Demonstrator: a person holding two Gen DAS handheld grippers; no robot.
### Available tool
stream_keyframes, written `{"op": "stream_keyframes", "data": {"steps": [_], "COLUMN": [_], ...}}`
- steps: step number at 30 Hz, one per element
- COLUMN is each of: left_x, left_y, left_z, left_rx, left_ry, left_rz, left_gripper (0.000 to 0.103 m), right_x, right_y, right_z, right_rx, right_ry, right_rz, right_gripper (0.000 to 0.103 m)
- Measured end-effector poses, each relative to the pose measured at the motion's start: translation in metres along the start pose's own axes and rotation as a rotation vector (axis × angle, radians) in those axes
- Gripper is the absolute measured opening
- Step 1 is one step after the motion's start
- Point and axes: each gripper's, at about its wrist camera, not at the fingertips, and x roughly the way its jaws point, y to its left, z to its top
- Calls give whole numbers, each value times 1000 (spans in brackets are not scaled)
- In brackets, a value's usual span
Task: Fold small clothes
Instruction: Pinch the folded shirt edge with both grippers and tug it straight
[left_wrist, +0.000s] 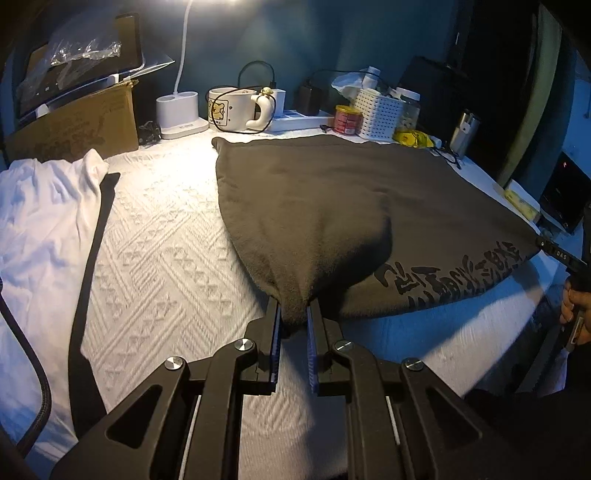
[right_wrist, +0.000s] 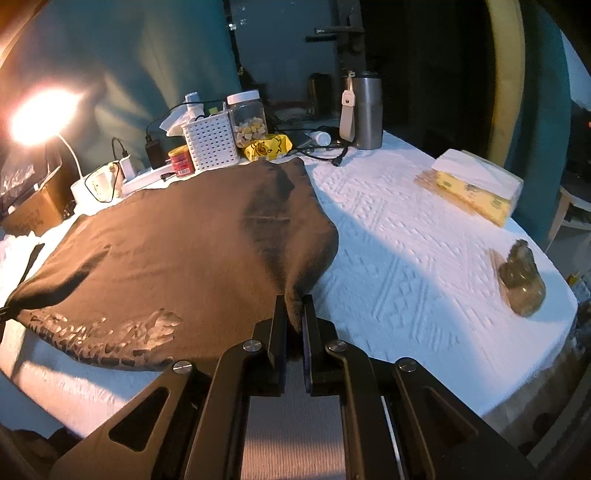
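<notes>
Two corners of the dark shirt spread on the counter are pinched, one by my left hand-held gripper, one by my right hand-held gripper, and honestly an uneven pull could skew the fold.

Each camera sits just behind its own gripper and looks forward and downward along the two black fingers, close above the counter covered in white embossed cloth.

The left wrist view faces the back wall, with the dark brown printed garment filling its middle and right. The right wrist view looks over the same garment from its opposite side, toward the far right corner.

Both views share the garment and the white perforated plastic basket behind it. Left of the basket, only the left view reaches a white garment.
</notes>
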Motion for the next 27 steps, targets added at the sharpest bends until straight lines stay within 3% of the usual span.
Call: {"op": "stream_keyframes", "data": {"steps": [13,18,27], "left_x": [-7,-5,0], "left_y": [-8,-9,-5], "left_z": [-28,-40,-49], "left_rx": [-15,-19,-43], "left_ry": [15,30,18], "left_rz": [-28,-36,-41], "left_gripper": [11,11,13], "right_x": [-21,-19,-10], "right_y": [-3,-2,-8], "right_z": [-22,-34,-46], "right_rx": [-6,-35,-18], "right_ry": [-1,17,41], "right_rz": [-33,-79,-75], "right_gripper": [7,7,7]}}
